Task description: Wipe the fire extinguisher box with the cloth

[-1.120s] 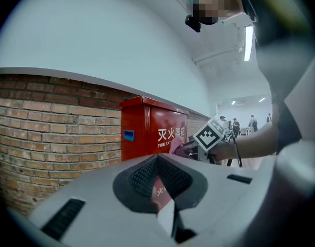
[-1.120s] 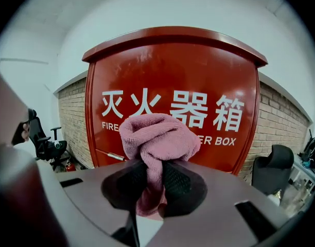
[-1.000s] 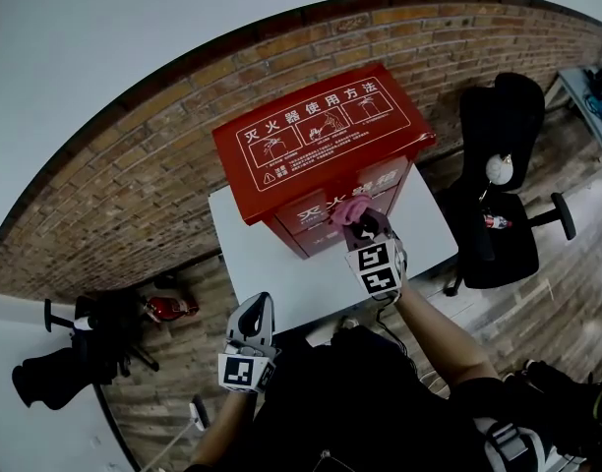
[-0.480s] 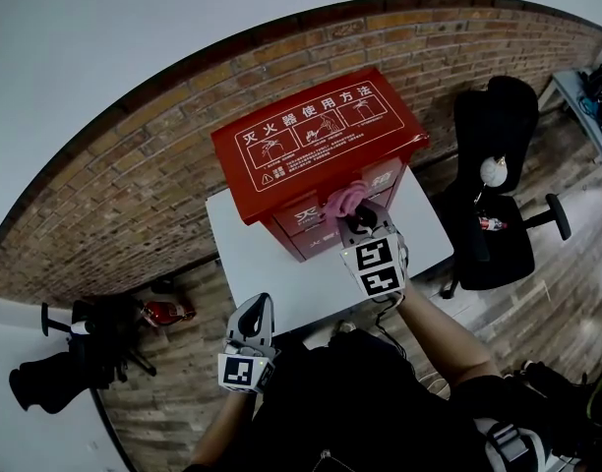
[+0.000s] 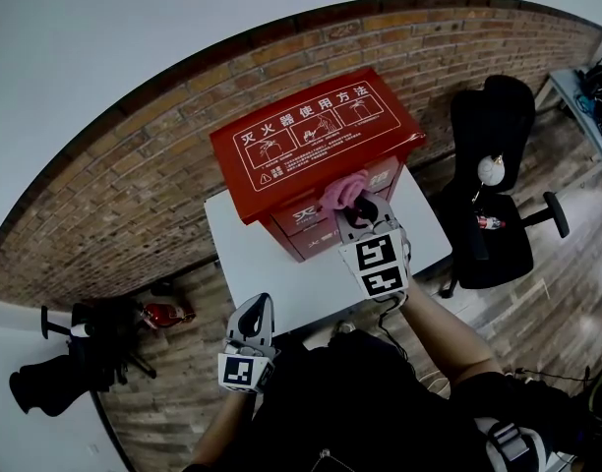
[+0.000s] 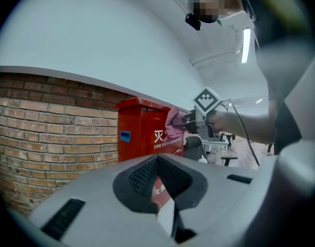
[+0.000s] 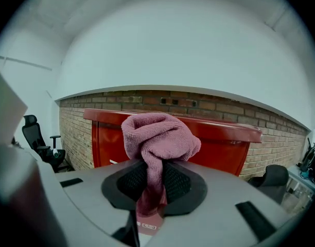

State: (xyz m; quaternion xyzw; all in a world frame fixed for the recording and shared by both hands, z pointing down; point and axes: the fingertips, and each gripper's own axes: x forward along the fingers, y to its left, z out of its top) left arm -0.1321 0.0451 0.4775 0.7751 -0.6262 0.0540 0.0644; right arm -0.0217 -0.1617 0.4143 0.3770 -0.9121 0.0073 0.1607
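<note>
The red fire extinguisher box (image 5: 311, 146) stands on a white table (image 5: 271, 273) against a brick wall; white instructions are printed on its lid. My right gripper (image 5: 352, 205) is shut on a bunched pink cloth (image 5: 342, 190), which sits against the box's front just under the lid edge. In the right gripper view the cloth (image 7: 157, 140) bulges out of the jaws in front of the red box (image 7: 219, 143). My left gripper (image 5: 254, 315) hangs low at the table's near edge, shut with nothing in it. The left gripper view shows the box (image 6: 144, 130) and the cloth (image 6: 173, 123).
A black office chair (image 5: 498, 180) stands right of the table. Dark equipment and a red object (image 5: 168, 310) lie on the floor at the left. The brick wall (image 5: 134, 180) runs behind the box. A desk corner (image 5: 586, 91) shows far right.
My right gripper has carried the cloth up the box's front, from mid-height to just under the lid. The left gripper has stayed put.
</note>
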